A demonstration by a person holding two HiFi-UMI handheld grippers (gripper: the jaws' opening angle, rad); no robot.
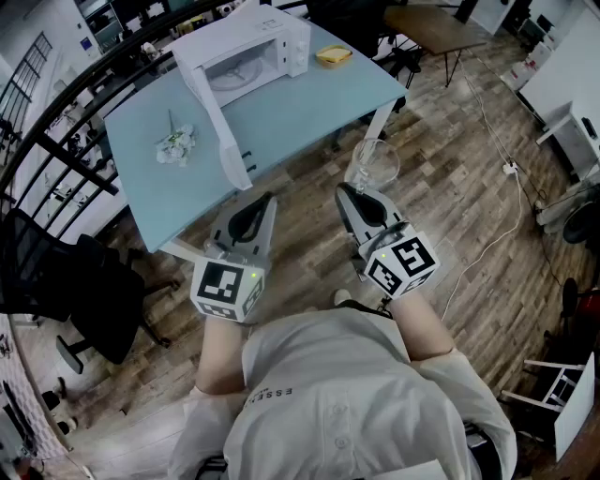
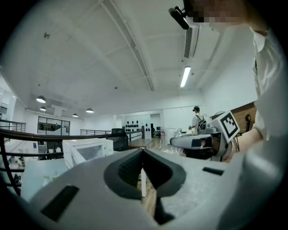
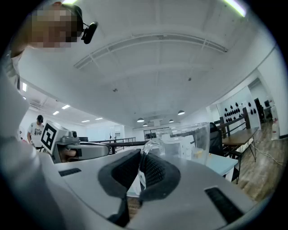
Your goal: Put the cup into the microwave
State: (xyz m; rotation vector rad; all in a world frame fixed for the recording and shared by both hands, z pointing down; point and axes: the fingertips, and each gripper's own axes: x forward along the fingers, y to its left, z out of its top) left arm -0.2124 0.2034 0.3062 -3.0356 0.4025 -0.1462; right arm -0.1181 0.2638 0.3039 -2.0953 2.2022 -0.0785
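Observation:
A clear glass cup [image 1: 377, 161] hangs by its handle from my right gripper [image 1: 349, 190], which is shut on that handle. In the right gripper view the cup [image 3: 189, 143] sits just past the jaw tips of the right gripper [image 3: 143, 155]. The white microwave [image 1: 253, 52] stands on the light blue table [image 1: 309, 108], its door [image 1: 217, 127] swung wide open toward me. My left gripper [image 1: 267, 199] is level beside the right one, shut with nothing in it. Both grippers hover short of the table's near edge. The left gripper view shows the microwave [image 2: 87, 150] ahead on the left.
A yellow object [image 1: 333, 56] lies right of the microwave and a small white bunch [image 1: 176, 143] lies on the table's left part. A black office chair [image 1: 84, 291] stands at the left by a railing. A wooden table [image 1: 436, 26] is further back, and a cable [image 1: 511, 216] runs over the wood floor.

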